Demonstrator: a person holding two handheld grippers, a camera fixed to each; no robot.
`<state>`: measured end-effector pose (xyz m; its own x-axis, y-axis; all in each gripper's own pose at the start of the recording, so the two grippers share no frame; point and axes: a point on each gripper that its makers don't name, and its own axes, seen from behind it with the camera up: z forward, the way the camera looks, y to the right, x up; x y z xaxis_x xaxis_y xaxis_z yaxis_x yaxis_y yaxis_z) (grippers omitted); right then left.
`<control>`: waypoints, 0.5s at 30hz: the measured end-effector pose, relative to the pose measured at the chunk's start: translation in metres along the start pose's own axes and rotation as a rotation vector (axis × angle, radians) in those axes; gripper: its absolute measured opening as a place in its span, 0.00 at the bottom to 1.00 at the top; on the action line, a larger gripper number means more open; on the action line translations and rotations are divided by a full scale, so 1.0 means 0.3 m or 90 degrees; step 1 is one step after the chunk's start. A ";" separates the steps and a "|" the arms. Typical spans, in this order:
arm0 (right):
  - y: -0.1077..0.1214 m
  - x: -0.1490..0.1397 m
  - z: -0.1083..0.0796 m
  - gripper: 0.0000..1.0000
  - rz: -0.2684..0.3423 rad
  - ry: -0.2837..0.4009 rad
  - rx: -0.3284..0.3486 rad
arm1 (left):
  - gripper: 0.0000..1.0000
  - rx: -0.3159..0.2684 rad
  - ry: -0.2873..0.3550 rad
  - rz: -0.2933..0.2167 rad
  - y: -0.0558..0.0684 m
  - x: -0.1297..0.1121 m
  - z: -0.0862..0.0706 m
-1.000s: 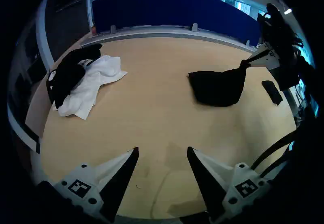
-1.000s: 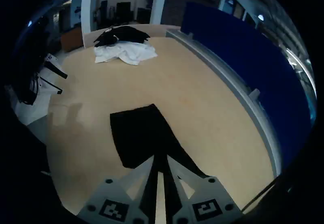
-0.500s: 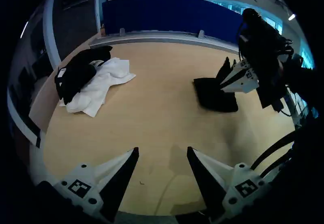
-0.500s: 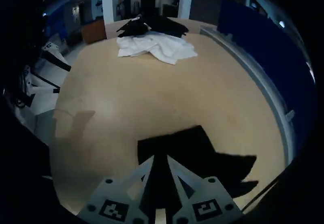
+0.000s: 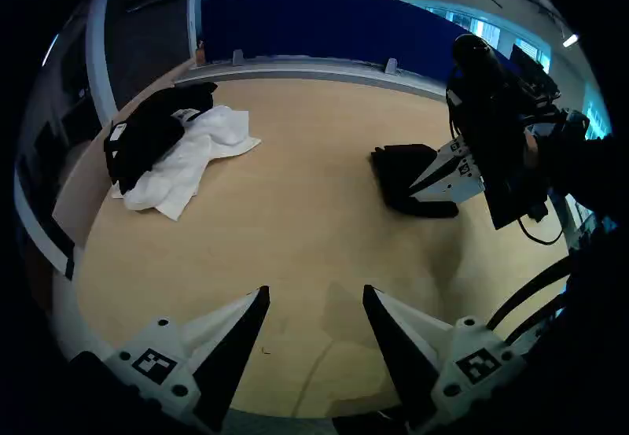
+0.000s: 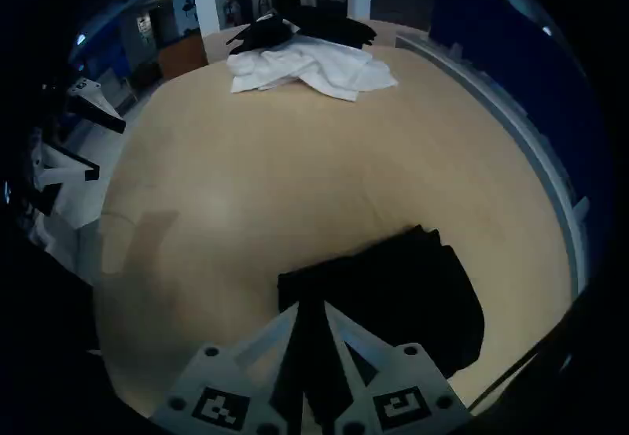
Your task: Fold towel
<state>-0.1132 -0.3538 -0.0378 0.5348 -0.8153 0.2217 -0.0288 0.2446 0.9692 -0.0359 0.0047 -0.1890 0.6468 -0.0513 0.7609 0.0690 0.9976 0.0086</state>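
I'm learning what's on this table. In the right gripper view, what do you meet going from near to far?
right hand-held gripper → black towel → bare wooden table → white towel → black cloth heap

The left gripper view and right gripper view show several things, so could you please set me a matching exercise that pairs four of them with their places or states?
Things:
1. left tongs
2. right tongs
3. black towel
4. white cloth

Places or states:
A. heaped near the far edge of the table, with a black garment lying against it
B. open above bare wood
C. shut on dark fabric
D. lying in a compact fold on the wood, held at one edge

Pairs: 1-B, 2-C, 3-D, 4-A.
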 end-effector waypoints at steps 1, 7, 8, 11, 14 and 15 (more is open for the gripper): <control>0.000 0.000 -0.004 0.10 -0.001 0.001 -0.001 | 0.88 0.000 0.000 0.001 0.000 0.001 0.001; -0.011 0.013 -0.037 0.32 -0.006 0.021 0.001 | 0.88 -0.001 0.000 0.004 -0.002 0.009 -0.002; -0.016 0.018 -0.044 0.37 -0.004 0.026 0.005 | 0.88 -0.001 0.000 0.004 -0.003 0.010 -0.003; -0.023 0.030 -0.073 0.60 0.005 0.044 0.009 | 0.88 0.000 0.001 0.005 -0.005 0.016 -0.005; -0.019 0.029 -0.104 0.77 0.018 0.058 0.004 | 0.88 -0.001 0.002 0.006 -0.004 0.023 -0.009; -0.016 0.025 -0.115 0.83 0.023 0.061 0.001 | 0.88 -0.001 0.002 0.007 -0.003 0.025 -0.010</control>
<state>-0.0798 -0.3428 -0.0444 0.6119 -0.7521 0.2448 -0.0503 0.2718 0.9610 -0.0288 0.0034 -0.1853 0.6501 -0.0408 0.7588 0.0636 0.9980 -0.0008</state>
